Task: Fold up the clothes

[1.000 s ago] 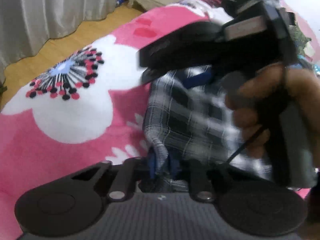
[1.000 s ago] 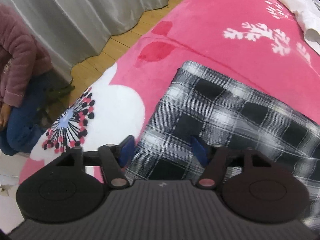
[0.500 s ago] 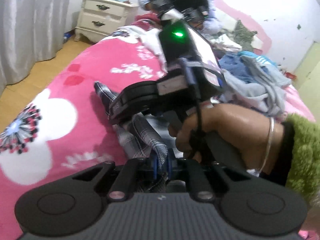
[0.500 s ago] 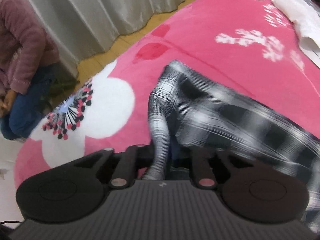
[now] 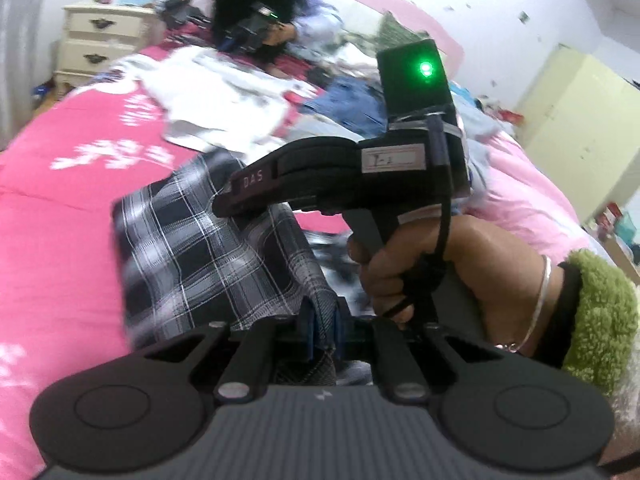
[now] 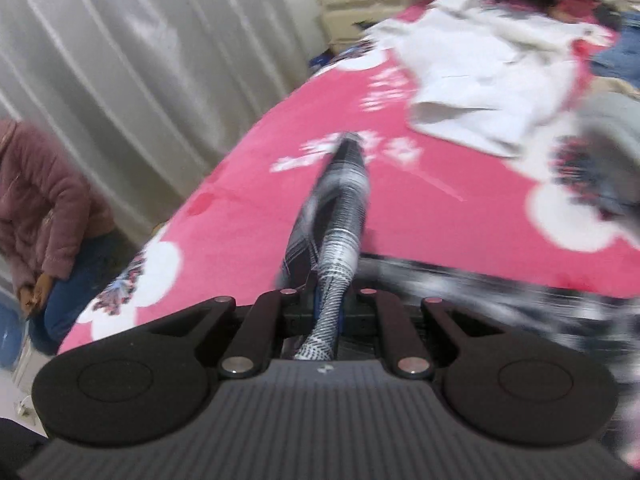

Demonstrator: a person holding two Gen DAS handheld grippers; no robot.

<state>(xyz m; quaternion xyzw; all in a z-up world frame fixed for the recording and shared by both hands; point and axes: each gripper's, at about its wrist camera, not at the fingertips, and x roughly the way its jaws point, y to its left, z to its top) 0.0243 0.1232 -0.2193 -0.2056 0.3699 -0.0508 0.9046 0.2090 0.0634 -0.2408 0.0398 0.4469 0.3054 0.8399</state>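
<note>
Over the pink flowered bedspread [image 5: 60, 240], lifting the black-and-white plaid garment [image 5: 208, 256] by one edge, with the left gripper [image 5: 323, 330] pinching a fold tight between its blue pads. Just beside, in the right hand [image 5: 448, 276], the right gripper [image 6: 326, 312] clenching another bunched stretch of the same cloth, raised clear and trailing back down onto the bed. Farther back, lying near a white garment [image 6: 476, 80] and a cream nightstand [image 5: 100, 40].

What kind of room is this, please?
Most likely a bedroom: a bed with a pink flowered blanket, a cream wooden nightstand with drawers, and long grey window curtains. Loose clothes lie piled on the bed.
</note>
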